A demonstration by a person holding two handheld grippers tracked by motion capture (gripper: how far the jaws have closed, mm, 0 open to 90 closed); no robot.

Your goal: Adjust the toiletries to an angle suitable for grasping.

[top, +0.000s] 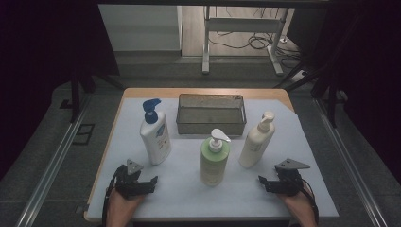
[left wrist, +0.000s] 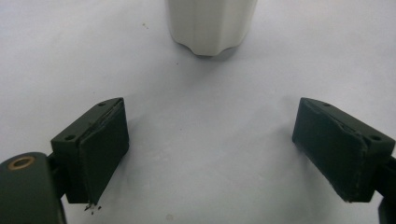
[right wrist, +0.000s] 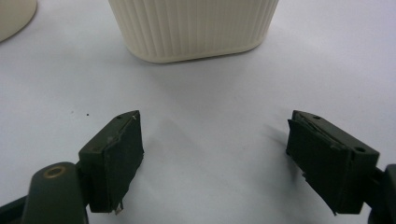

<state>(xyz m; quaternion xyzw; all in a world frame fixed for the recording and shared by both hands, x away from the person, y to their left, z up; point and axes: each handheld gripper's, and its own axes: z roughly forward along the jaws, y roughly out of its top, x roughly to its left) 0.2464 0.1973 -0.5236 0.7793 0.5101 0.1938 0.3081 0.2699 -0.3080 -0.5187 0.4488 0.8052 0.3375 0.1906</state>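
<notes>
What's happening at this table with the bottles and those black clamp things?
A person sits at the table with a two-jaw tool in each hand. The left tool and the right tool both rest near the front edge, jaws open, holding nothing. Ahead stand three pump bottles: a white one with a blue pump, a green one and a cream one. Behind them sits a metal basket with nothing in it. No bottle is touched yet.

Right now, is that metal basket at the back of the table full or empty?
Empty, as far as the high view shows. The metal basket shows bare mesh inside, and all three pump bottles stand outside it on the table.
</notes>
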